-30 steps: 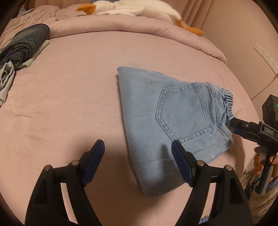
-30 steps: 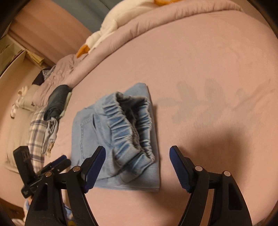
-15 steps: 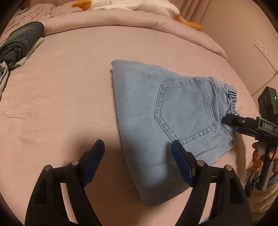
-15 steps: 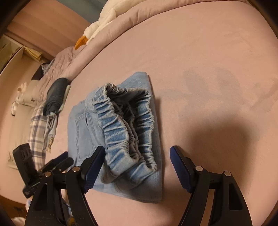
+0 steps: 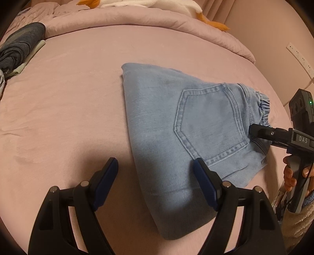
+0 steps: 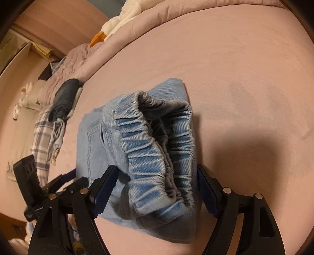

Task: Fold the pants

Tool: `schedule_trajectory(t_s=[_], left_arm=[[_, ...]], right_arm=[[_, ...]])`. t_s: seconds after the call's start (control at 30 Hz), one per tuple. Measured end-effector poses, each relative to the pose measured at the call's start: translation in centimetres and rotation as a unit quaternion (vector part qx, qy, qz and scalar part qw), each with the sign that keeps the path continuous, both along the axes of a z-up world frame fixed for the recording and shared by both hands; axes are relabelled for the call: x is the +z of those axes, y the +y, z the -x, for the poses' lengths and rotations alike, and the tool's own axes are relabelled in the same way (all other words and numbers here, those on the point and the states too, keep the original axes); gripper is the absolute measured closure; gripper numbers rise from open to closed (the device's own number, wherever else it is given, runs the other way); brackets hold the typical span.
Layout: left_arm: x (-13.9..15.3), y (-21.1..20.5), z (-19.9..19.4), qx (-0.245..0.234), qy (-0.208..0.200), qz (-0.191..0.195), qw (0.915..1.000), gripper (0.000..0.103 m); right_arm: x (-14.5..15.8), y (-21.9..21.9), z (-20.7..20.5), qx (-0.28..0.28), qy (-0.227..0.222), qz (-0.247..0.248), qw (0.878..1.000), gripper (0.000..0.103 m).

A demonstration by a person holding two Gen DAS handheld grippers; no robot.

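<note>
Light blue jeans (image 5: pixel 186 121) lie folded on the pink bed sheet (image 5: pixel 68 98), back pocket up. My left gripper (image 5: pixel 155 164) is open above their near folded edge, one finger over the denim and the other over bare sheet. The elastic waistband (image 6: pixel 145 157) bulges up in the right wrist view. My right gripper (image 6: pixel 157 169) straddles it; its jaws are opening, and a gap shows beside the left pad. From the left wrist view a right gripper finger (image 5: pixel 261 132) rests at the waistband (image 5: pixel 263 106). The left gripper (image 6: pixel 64 176) shows at the jeans' far side.
A dark grey clothes pile (image 5: pixel 19 45) lies at the far left, with a plaid cloth (image 6: pixel 41 137) beside it. A rolled pink comforter (image 5: pixel 137 21) and a white goose plush (image 5: pixel 147 4) run along the back. A person's hand (image 5: pixel 290 176) holds the right gripper at the bed's right edge.
My right gripper has come down and closer to the jeans, so the waistband now sits between its fingers. The left gripper has barely shifted.
</note>
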State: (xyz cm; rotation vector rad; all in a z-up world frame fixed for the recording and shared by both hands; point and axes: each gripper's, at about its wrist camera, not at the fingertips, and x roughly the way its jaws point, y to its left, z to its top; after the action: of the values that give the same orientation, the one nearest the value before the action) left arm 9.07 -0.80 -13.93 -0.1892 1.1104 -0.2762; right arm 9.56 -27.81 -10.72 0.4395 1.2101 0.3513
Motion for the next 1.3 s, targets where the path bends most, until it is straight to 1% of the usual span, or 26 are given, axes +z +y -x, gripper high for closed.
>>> schedule_trajectory(t_s=[0.3, 0.43, 0.87, 1.03, 1.3], left_arm=[[-0.2, 0.3, -0.5, -0.002, 0.001, 0.009, 1.0000, 0.024], [-0.3, 0.0, -0.7, -0.005, 0.001, 0.013, 0.9999, 0.024], [-0.5, -0.9, -1.9, -0.018, 0.001, 0.021, 0.9996, 0.023], [-0.6, -1.1, -2.3, -0.017, 0.000, 0.023, 0.9996, 0.022], [-0.8, -1.5, -2.9, -0.017, -0.002, 0.030, 0.9994, 0.020]], right_arm=[[0.0, 0.0, -0.5, 0.005, 0.000, 0.002, 1.000, 0.022], [0.0, 0.2, -0.6, 0.007, -0.001, 0.002, 1.000, 0.020], [-0.1, 0.7, -1.1, 0.017, -0.009, 0.012, 1.000, 0.017], [-0.1, 1.0, -1.4, 0.026, -0.013, 0.019, 0.999, 0.014], [-0.1, 1.6, -1.7, 0.039, -0.013, 0.044, 0.998, 0.011]])
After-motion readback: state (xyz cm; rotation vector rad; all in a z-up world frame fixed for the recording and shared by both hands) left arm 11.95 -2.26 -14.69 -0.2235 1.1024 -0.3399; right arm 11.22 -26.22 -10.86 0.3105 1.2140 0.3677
